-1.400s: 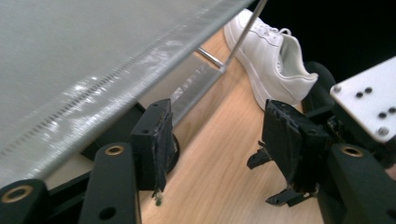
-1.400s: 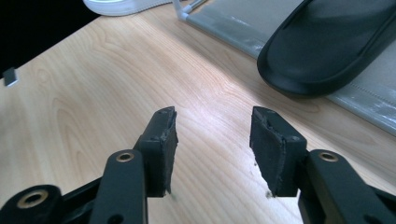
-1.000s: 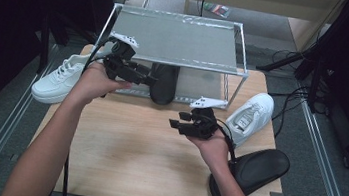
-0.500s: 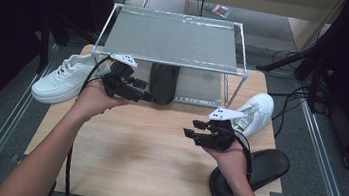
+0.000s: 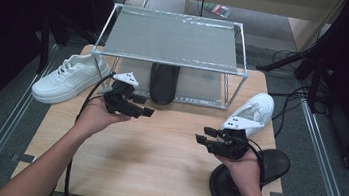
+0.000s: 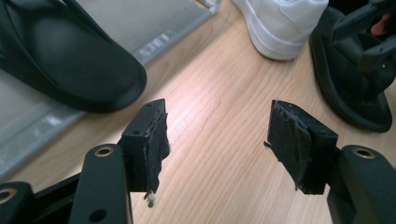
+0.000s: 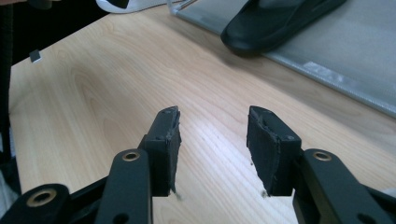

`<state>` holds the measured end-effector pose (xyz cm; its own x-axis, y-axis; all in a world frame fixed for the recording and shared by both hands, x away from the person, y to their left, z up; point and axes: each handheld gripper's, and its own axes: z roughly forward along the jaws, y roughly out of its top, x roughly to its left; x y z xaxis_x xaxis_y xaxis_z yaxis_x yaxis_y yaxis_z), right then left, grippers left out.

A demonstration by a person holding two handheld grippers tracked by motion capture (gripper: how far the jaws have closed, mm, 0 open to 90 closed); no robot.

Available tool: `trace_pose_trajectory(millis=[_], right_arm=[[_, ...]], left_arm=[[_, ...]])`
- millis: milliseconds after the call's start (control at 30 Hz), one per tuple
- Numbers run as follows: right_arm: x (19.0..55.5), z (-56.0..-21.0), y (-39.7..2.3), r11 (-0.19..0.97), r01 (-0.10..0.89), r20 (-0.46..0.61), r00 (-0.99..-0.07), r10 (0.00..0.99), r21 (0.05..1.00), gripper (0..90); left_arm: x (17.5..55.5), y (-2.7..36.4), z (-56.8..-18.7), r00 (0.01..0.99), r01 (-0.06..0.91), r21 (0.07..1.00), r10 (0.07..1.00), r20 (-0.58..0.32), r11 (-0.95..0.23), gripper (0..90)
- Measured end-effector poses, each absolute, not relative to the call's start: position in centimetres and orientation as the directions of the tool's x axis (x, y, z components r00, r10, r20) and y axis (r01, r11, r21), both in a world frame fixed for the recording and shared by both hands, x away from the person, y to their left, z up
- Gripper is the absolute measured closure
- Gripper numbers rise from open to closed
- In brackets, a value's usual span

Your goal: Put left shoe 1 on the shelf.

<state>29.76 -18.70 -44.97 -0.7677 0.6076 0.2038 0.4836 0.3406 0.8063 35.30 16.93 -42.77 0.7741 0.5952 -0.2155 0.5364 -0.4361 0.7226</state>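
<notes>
We count two white sneakers (image 5: 70, 78) (image 5: 252, 112) and two black slides (image 5: 163, 82) (image 5: 249, 173). Both grippers' fingers (image 6: 152, 140) (image 7: 164, 140) stand apart, holding nothing, the right pair having just narrowed. The wooden bench (image 5: 156, 151) carries a metal rack (image 5: 173, 40); grey floor surrounds us.

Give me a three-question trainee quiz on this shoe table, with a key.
1. True or false: the black slipper under the rack lies on the rack's lower shelf.
2. Which shoe lies nearest the right gripper? A. the left white sneaker B. the right white sneaker C. the slipper under the rack
3. Fill in: both the left gripper and the right one hold ____ between their jaws.

Key: 1 true; 2 B; 3 nothing. Both grippers stand open over bare table, and a second black slipper lies at the right edge, partly under the right hand.
</notes>
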Motion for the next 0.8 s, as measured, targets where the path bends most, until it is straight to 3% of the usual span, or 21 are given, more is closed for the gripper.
trace_pose_trajectory(millis=[233,500,567,800], right_arm=[[28.8,-44.8,-21.1,0.347,0.48,0.192,-0.765,0.615,0.806,62.2],[27.3,-45.5,-23.3,0.366,0.52,0.199,-0.744,0.638,0.772,78.5],[26.8,-45.7,-24.2,0.363,0.541,0.205,-0.726,0.656,0.759,86.7],[26.2,-45.9,-26.1,0.362,0.554,0.193,-0.706,0.681,0.749,90.0]], left_arm=[[33.9,17.1,-43.9,0.782,0.534,0.715,0.585,-0.215,-0.451,38.9],[32.3,16.6,-44.2,0.805,0.501,0.735,0.558,-0.202,-0.457,39.0],[32.1,16.4,-44.3,0.811,0.493,0.735,0.552,-0.194,-0.465,38.9],[31.7,16.0,-44.7,0.819,0.486,0.728,0.544,-0.185,-0.484,38.9]])
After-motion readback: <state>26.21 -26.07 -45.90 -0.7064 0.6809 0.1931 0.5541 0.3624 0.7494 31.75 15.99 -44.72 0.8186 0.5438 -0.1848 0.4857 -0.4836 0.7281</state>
